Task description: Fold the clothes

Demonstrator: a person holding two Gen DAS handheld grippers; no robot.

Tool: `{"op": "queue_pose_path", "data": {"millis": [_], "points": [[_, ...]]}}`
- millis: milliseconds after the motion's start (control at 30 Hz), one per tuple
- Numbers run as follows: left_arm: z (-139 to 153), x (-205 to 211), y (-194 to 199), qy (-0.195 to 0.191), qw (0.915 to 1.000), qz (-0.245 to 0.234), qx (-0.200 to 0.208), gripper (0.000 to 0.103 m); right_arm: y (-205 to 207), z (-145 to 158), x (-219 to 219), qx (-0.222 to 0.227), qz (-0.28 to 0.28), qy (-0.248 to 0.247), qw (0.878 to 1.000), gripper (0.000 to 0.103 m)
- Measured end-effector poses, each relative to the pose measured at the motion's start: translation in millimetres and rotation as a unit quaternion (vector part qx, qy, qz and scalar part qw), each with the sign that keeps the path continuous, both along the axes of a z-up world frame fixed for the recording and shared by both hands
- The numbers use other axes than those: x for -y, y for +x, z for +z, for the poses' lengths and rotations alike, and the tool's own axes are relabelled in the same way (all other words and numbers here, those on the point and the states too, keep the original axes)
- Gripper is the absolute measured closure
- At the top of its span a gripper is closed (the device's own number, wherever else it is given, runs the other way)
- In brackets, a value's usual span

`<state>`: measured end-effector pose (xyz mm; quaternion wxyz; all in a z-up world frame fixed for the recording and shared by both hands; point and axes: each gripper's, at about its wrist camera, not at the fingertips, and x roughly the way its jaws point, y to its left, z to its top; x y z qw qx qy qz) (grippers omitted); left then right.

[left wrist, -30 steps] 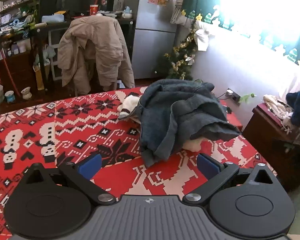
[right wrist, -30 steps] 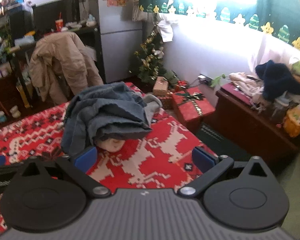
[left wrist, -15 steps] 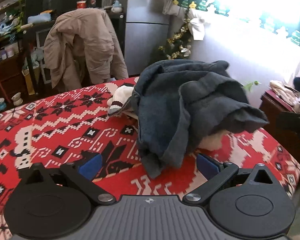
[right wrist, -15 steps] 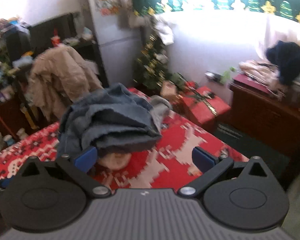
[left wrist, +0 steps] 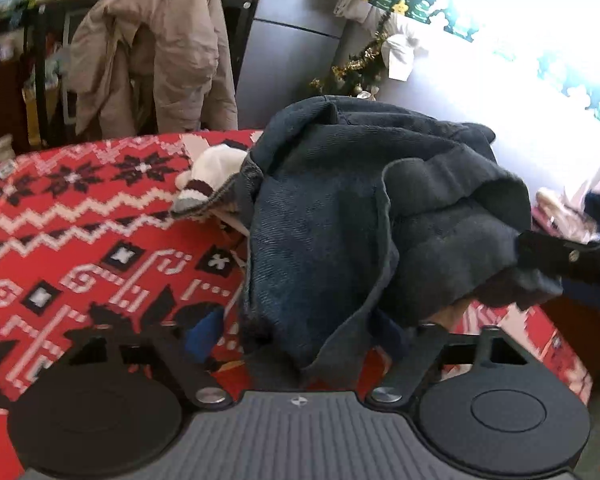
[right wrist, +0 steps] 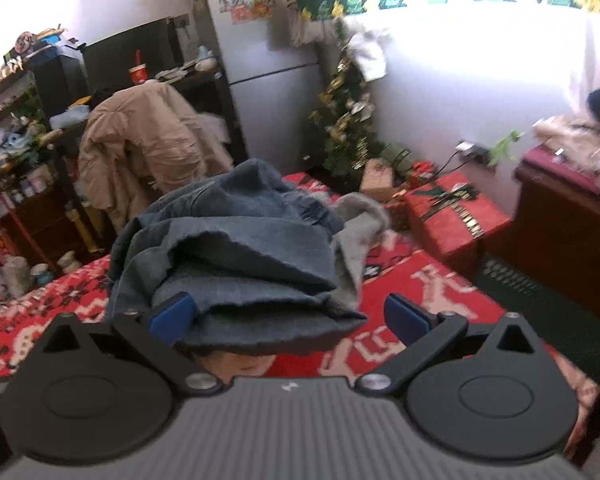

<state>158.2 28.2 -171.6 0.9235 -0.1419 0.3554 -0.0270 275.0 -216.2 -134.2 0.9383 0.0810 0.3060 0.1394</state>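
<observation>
A crumpled dark blue-grey garment [left wrist: 340,216] is heaped on the red patterned bed cover [left wrist: 100,220]. My left gripper [left wrist: 296,336] is at its near hanging fold, jaws closing with that fold between them. The left blue pad [left wrist: 204,332] stands just clear of the cloth and the right pad is hidden behind it. In the right wrist view, the same garment [right wrist: 236,248] fills the middle. My right gripper [right wrist: 288,318] is open wide, and the pile's lower edge lies between its blue pads [right wrist: 406,318]. A black part of the right gripper [left wrist: 560,256] shows at the pile's right side.
A white sock with a maroon stripe [left wrist: 212,172] pokes out from under the pile. Behind the bed stand a chair draped with a beige coat [left wrist: 152,48] and a grey fridge [left wrist: 292,52]. A small Christmas tree [right wrist: 348,120], a red gift box [right wrist: 456,216] and a dark cabinet [right wrist: 560,216] are on the right.
Both grippers have come forward and down onto the pile. The left jaws have narrowed around the hanging fold. The right jaws stay wide, now at the pile's lower edge.
</observation>
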Motion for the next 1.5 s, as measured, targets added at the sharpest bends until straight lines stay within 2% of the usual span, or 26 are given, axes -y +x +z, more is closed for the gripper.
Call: {"op": "queue_pose_path", "data": {"millis": [67, 100, 133, 167, 200, 233, 300, 333, 367, 567, 767, 1000, 1133, 1233, 1300, 1367, 1500], "points": [[0, 2, 4, 0.001, 1.0000, -0.002, -0.003, 0.058, 12, -7, 0, -0.014, 0.006, 0.018, 1.000, 0.009], [2, 3, 4, 0.005, 1.0000, 0.000, -0.001, 0.073, 15, -9, 0, -0.019, 0.006, 0.021, 1.000, 0.013], [3, 5, 3, 0.009, 1.0000, 0.002, 0.000, 0.081, 16, -10, -1, -0.020, 0.009, 0.024, 0.999, 0.022], [5, 6, 3, 0.013, 0.9999, 0.004, 0.001, 0.083, 17, -10, -2, -0.019, 0.015, 0.026, 0.999, 0.035], [10, 8, 0, 0.024, 0.9997, 0.007, 0.007, 0.085, 16, -9, -4, -0.017, 0.021, 0.025, 0.999, 0.043], [16, 9, -4, 0.040, 0.9990, 0.011, 0.019, 0.086, 14, -6, -7, -0.012, 0.027, 0.017, 0.999, 0.059], [29, 10, -15, 0.067, 0.9967, 0.017, 0.042, 0.087, 5, 4, -16, 0.004, 0.036, -0.001, 0.999, 0.075], [36, 7, -21, 0.067, 0.9962, 0.022, 0.051, 0.087, 1, 9, -20, 0.012, 0.041, -0.009, 0.999, 0.094], [44, 3, -28, 0.065, 0.9958, 0.027, 0.059, 0.087, -5, 16, -24, 0.020, 0.045, -0.013, 0.999, 0.098], [95, -37, -70, 0.025, 0.9933, 0.062, 0.094, 0.089, -43, 64, -44, 0.050, 0.077, 0.007, 0.996, 0.098], [133, -58, -139, 0.051, 0.9853, 0.092, 0.135, 0.091, -105, 111, -74, 0.067, 0.121, 0.025, 0.990, 0.099], [148, -89, -238, 0.060, 0.9777, 0.138, 0.147, 0.092, -220, 146, -104, 0.075, 0.188, 0.037, 0.979, 0.099], [133, -109, -284, 0.064, 0.9773, 0.165, 0.115, 0.092, -277, 141, -126, 0.054, 0.227, 0.032, 0.972, 0.098], [107, -126, -304, 0.043, 0.9799, 0.182, 0.070, 0.092, -311, 115, -144, 0.004, 0.247, 0.020, 0.969, 0.098], [92, -130, -313, 0.045, 0.9803, 0.186, 0.050, 0.092, -332, 97, -156, -0.027, 0.259, 0.013, 0.965, 0.098], [81, -132, -321, 0.052, 0.9803, 0.187, 0.039, 0.091, -354, 82, -162, -0.038, 0.266, -0.002, 0.963, 0.098], [69, -134, -328, 0.051, 0.9818, 0.182, 0.024, 0.090, -372, 68, -161, -0.048, 0.267, -0.018, 0.962, 0.098]]}}
